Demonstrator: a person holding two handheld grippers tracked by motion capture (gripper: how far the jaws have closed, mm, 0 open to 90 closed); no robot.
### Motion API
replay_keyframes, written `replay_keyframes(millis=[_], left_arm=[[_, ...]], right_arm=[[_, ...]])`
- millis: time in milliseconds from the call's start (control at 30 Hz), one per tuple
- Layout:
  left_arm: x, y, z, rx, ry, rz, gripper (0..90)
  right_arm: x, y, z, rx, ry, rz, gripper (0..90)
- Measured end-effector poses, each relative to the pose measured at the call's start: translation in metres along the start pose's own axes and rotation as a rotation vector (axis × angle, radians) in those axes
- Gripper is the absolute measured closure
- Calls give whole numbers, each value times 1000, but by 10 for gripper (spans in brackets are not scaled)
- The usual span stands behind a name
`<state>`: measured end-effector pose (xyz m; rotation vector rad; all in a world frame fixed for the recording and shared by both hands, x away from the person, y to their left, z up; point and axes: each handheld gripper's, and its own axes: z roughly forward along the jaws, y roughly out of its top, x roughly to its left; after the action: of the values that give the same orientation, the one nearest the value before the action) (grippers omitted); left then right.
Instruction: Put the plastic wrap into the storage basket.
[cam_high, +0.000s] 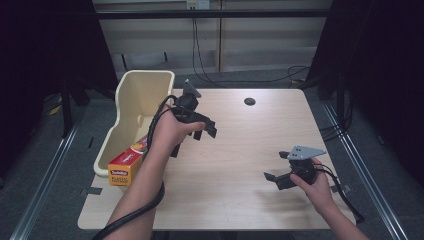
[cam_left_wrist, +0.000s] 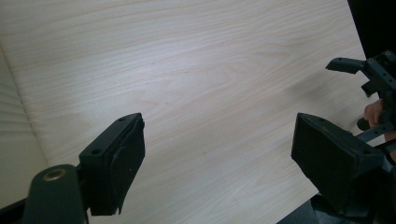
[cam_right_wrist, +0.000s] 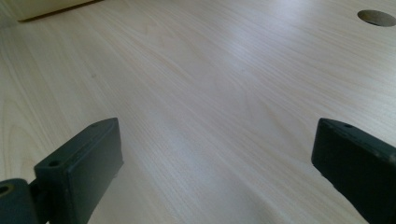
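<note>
2 black grippers, jaws spread, over pale wood-grain table (cam_high: 240, 135); cream plastic bin (cam_high: 140, 95).

my two black claws, left claw (cam_high: 192, 131) and right claw (cam_high: 278, 168), pale wood-grain desk (cam_high: 240, 150) with a dark round hole (cam_high: 249, 101), cream bin (cam_high: 137, 107), orange-red and yellow box (cam_high: 127, 164), grey floor (cam_high: 45, 165)

I see a pale wooden table (cam_high: 240, 150) with a round hole (cam_high: 249, 101). A cream bin (cam_high: 137, 100) at its left edge holds an orange box (cam_high: 127, 164).
</note>
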<state>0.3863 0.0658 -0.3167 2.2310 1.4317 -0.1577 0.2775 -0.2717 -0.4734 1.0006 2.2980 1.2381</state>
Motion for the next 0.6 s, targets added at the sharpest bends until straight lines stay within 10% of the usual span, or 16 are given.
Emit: replay_keyframes(millis=[600], left_arm=[[-7, -11, 35, -10, -36, 30, 171]], right_arm=[[0, -1, 1, 3, -5, -2, 16]])
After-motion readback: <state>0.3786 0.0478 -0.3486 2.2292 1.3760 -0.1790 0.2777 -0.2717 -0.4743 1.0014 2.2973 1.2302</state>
